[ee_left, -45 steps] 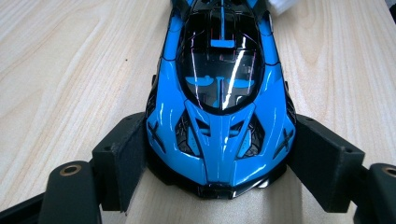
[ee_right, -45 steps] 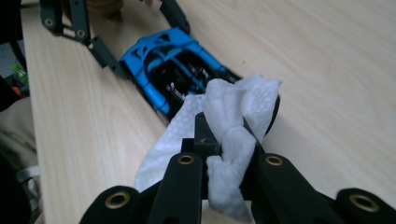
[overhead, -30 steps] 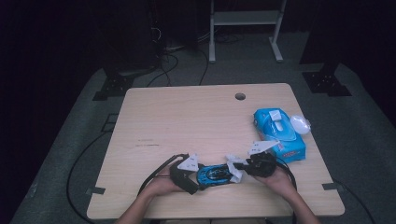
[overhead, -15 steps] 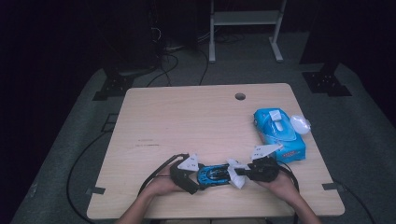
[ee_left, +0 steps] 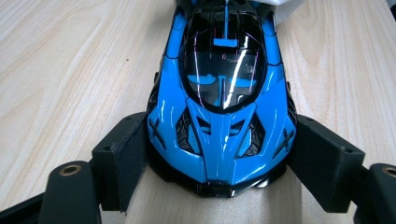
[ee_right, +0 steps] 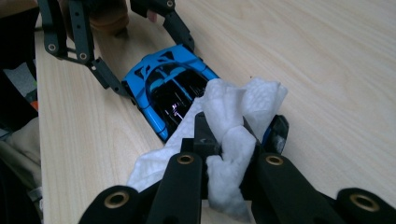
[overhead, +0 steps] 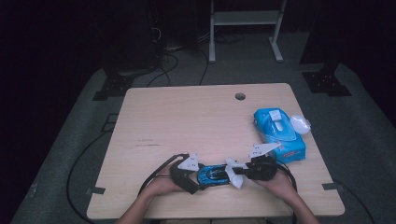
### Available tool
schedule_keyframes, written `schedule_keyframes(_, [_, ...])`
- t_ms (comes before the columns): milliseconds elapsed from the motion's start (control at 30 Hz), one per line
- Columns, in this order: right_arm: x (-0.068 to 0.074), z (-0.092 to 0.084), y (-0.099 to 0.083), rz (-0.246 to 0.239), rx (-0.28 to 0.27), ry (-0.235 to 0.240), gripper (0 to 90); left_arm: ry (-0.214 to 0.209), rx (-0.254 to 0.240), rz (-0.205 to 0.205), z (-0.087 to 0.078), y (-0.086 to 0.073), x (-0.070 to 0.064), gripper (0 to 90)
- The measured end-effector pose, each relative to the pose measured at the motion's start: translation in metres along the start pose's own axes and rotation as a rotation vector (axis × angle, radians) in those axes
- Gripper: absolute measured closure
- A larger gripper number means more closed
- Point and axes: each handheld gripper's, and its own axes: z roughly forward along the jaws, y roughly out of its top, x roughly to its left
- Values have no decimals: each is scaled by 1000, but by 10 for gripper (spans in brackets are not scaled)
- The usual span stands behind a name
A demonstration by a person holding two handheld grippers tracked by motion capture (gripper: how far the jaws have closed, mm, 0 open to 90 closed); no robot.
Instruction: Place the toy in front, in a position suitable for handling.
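A glossy blue and black toy sports car [overhead: 213, 174] is seen low in the centre of the high view, resting on the pale wooden table [overhead: 187, 121] near its front edge, between the two hands. The left claw [overhead: 192, 181] is placed at the car's left end in that view; in the left gripper view its two padded black jaws are pressed against both flanks of the car's nose [ee_left: 219, 140], so that the car is gripped and held level on the table. The right claw [overhead: 238, 174] is set at the car's other end, and its jaws are closed on a crumpled white paper wipe [overhead: 235, 171]. In the right gripper view the wipe [ee_right: 233, 126] is bunched between the jaws at lower centre and is laid against the car's dark roof and rear [ee_right: 170, 91], with the left claw's linkage visible at the upper left of that frame. To the right of centre in the high view, a blue plastic pack of wet wipes [overhead: 279, 134] with a white flap is lying on the table, and a small white rounded object [overhead: 300, 124] is touching its right side. A round cable hole [overhead: 240, 96] is seen near the table's far edge.
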Motion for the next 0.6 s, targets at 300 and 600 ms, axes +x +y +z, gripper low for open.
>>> schedule_keyframes(300, [-1, -1, -1, 25, -13, 18, 834, -1, 6, -10, -1, 1, 0, 236])
schedule_keyframes(600, [-1, -1, -9, 36, -8, 33, 833, -40, -6, -86, -5, 0, 5, 209])
